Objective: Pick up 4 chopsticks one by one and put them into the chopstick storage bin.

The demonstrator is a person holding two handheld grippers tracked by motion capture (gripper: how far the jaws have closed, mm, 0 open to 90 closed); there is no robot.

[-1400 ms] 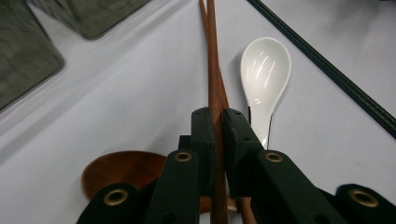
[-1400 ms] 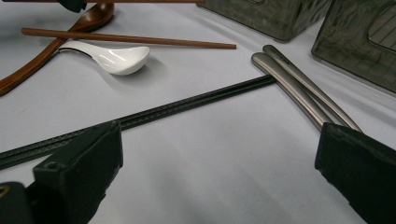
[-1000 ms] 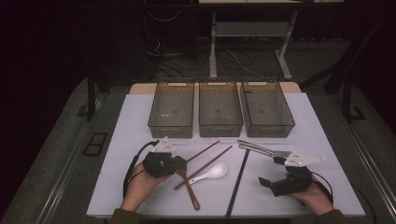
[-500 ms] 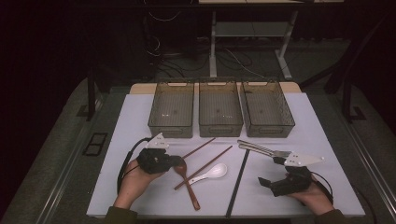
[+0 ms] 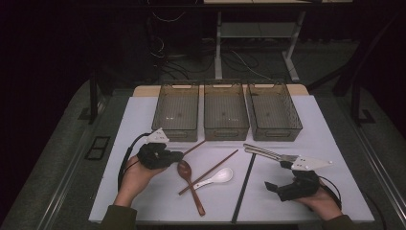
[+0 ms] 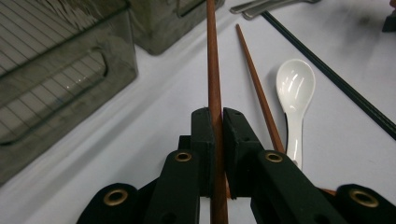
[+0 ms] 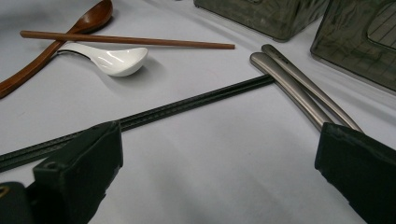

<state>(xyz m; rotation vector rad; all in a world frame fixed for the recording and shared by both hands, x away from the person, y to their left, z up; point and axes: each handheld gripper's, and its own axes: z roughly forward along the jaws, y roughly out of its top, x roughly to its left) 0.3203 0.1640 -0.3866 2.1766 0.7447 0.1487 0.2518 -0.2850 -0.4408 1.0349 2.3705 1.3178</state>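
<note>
My left gripper (image 5: 178, 154) is shut on a brown wooden chopstick (image 5: 195, 147), which points toward the middle bin. In the left gripper view the chopstick (image 6: 212, 65) runs straight up between the closed jaws of the left gripper (image 6: 217, 119). A second wooden chopstick (image 5: 209, 171) lies on the white table, crossing a wooden spoon (image 5: 187, 173) beside a white ceramic spoon (image 5: 219, 176). My right gripper (image 5: 280, 188) rests open near the front right. In the right gripper view the right gripper (image 7: 219, 140) has wide-open jaws framing black chopsticks (image 7: 187, 105) and metal utensils (image 7: 299, 88).
Three smoky see-through bins (image 5: 226, 111) stand in a row at the back of the white table (image 5: 143, 191). The black chopsticks (image 5: 244, 187) lie lengthwise right of the spoons. The metal utensils (image 5: 265, 152) lie in front of the right bin.
My left hand has drawn back to the left and slightly up, carrying the wooden chopstick with it. The right hand has stayed put.
</note>
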